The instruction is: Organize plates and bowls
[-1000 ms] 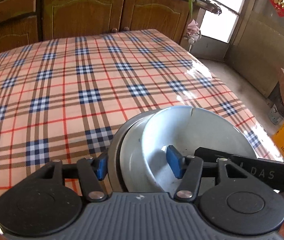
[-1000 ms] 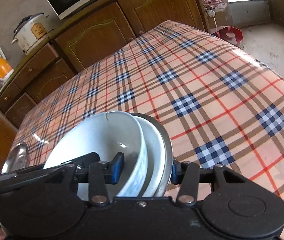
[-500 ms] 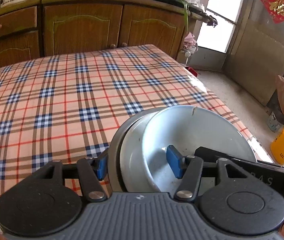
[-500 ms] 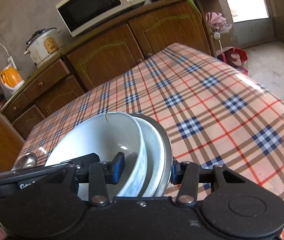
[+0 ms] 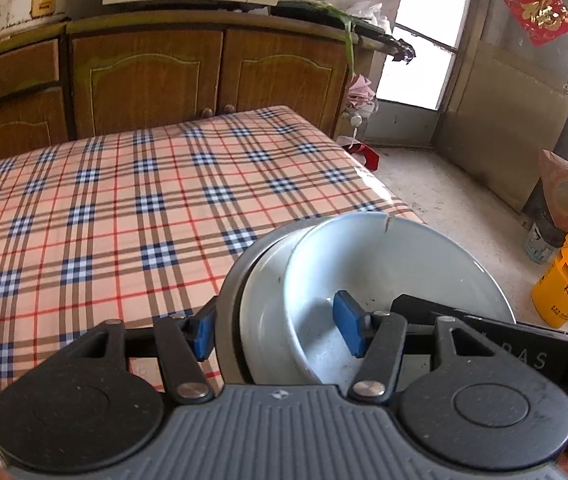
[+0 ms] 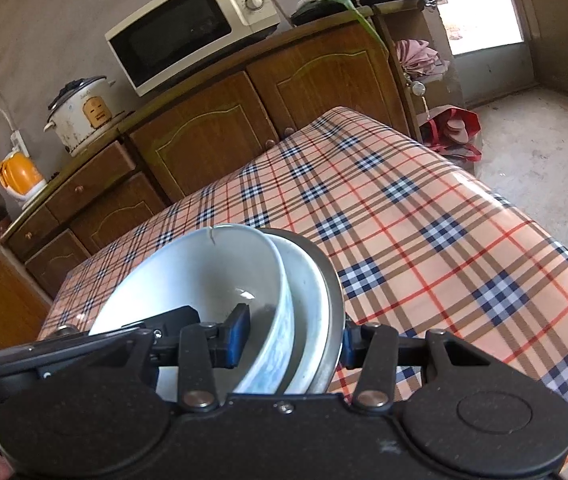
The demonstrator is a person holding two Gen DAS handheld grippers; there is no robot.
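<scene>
I have both claws clamped on one nested stack of dishes, held up above the worktop (image 5: pixel 123 208) with its shiny plaid cloth of peach, red and navy. The stack is a white ceramic bowl (image 5: pixel 396 264) with a small crack at its far rim, sitting inside a wider white dish (image 5: pixel 261 296), which sits inside a grey metal basin (image 5: pixel 227 304). My left claw (image 5: pixel 275 330) grips the stack's left side: one blue pad (image 5: pixel 348 324) presses inside the white ceramic bowl and the other sits against the outside of the grey metal basin, so all three rims are pinched between them. My right claw (image 6: pixel 292 338) does the same on the stack's right side, inner pad (image 6: pixel 237 334) in the bowl, outer pad against the basin wall. In the right view the bowl (image 6: pixel 203 276), dish (image 6: pixel 308 300) and basin (image 6: pixel 334 300) tilt a little toward the camera. Beyond the stack, past the worktop's far edge, stands a brown wooden cabinet (image 5: pixel 143 76) carrying a white microwave oven (image 6: pixel 191 28) and a white rice cooker (image 6: pixel 83 112). To the right of the stack, down on the concrete floor, stands a yellow plastic tub (image 5: pixel 564 284). At the lower corners I can just see the edges of the person's fingers on each handle.
</scene>
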